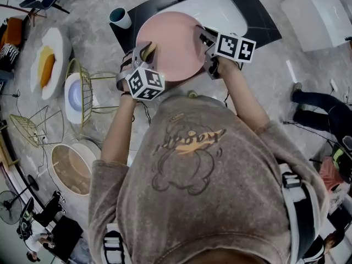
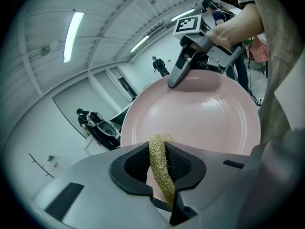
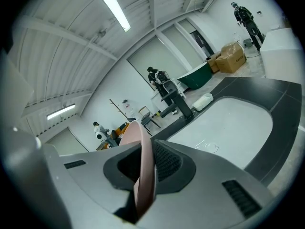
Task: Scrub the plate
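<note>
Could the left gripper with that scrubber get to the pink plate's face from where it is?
Probably yes: the left gripper, shut on the scrubber, sits at the plate's near rim, its face bare; the right gripper only clamps the far rim.

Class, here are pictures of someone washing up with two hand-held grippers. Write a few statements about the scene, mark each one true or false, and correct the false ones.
1. The right gripper is shut on the rim of the pink plate. True.
2. The left gripper is empty. False: it is shut on a fibrous scrubber.
3. A cup stands on the counter. True.
4. The plate lies flat on the counter. False: it is held up in the air by the white sink.
</note>
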A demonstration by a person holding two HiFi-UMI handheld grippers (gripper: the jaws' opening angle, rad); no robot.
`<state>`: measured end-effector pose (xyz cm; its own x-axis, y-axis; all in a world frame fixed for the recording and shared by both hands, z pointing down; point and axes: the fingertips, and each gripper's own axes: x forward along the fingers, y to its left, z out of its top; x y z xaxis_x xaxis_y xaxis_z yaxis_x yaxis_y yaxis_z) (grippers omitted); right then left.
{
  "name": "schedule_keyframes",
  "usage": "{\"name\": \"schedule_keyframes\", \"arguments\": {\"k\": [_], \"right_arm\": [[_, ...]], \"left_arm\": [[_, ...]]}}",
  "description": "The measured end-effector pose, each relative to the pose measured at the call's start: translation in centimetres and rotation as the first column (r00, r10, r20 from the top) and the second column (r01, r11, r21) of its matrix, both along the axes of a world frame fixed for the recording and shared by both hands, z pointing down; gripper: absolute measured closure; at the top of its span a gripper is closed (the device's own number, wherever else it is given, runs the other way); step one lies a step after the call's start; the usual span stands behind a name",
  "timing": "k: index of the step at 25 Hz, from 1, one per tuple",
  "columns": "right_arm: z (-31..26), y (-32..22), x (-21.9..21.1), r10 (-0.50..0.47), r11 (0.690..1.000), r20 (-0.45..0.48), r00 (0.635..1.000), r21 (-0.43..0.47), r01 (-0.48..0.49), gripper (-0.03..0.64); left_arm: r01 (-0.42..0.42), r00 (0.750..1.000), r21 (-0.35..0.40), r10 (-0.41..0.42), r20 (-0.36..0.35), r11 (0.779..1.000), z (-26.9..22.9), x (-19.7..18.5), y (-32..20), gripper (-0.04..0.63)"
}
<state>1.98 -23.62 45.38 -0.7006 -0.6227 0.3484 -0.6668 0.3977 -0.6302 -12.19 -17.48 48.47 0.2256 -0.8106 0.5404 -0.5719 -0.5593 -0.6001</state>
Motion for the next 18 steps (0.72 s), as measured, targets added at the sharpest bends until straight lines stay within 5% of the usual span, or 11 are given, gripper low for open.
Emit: {"name": "schedule_keyframes", "arguments": {"k": [18], "right_arm": [[-0.1,-0.3,-0.3,0.039,0.998,0.072,0.997,-0.045,-0.035,0.571]], "left_arm": [[-0.101,0.963,-0.209,0.042,-0.267,0.973,0.4,5.9,4.2,0.522]]}}
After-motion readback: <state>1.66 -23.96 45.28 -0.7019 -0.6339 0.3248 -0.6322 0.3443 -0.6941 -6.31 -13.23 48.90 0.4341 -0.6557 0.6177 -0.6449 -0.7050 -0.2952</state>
